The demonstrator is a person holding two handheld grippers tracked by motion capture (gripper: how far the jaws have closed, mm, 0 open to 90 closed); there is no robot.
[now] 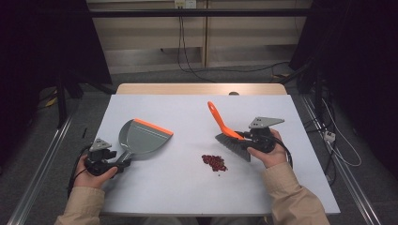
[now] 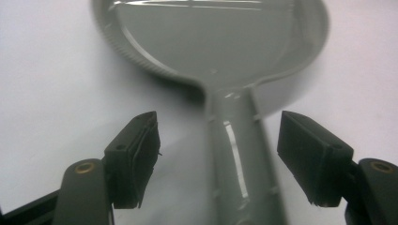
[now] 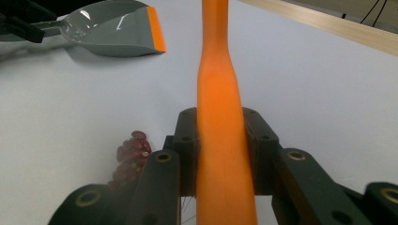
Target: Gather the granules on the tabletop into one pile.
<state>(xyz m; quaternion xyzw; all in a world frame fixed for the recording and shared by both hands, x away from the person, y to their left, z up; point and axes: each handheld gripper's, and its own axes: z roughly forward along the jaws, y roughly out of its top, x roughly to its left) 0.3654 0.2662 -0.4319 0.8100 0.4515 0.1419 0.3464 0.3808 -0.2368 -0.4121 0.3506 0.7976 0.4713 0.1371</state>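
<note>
A grey dustpan (image 1: 141, 136) with an orange lip lies flat on the white table (image 1: 187, 105) at the left. Its handle (image 2: 234, 159) runs back between the jaws of my left gripper (image 1: 121, 163), which stand open, with a gap on each side of the handle in the left gripper view (image 2: 218, 140). My right gripper (image 1: 246, 137) is shut on the orange handle (image 3: 216, 70) of a hand brush (image 1: 225, 126), whose dark bristles (image 1: 233, 146) rest on the table. A small heap of red beans (image 1: 214, 162) lies just left of the bristles, between brush and dustpan.
The white sheet leaves a strip of wooden table edge (image 1: 202, 88) showing at the back. Dark screens and cables stand on the floor around the table. Bare surface lies in front of the beans and at the far middle.
</note>
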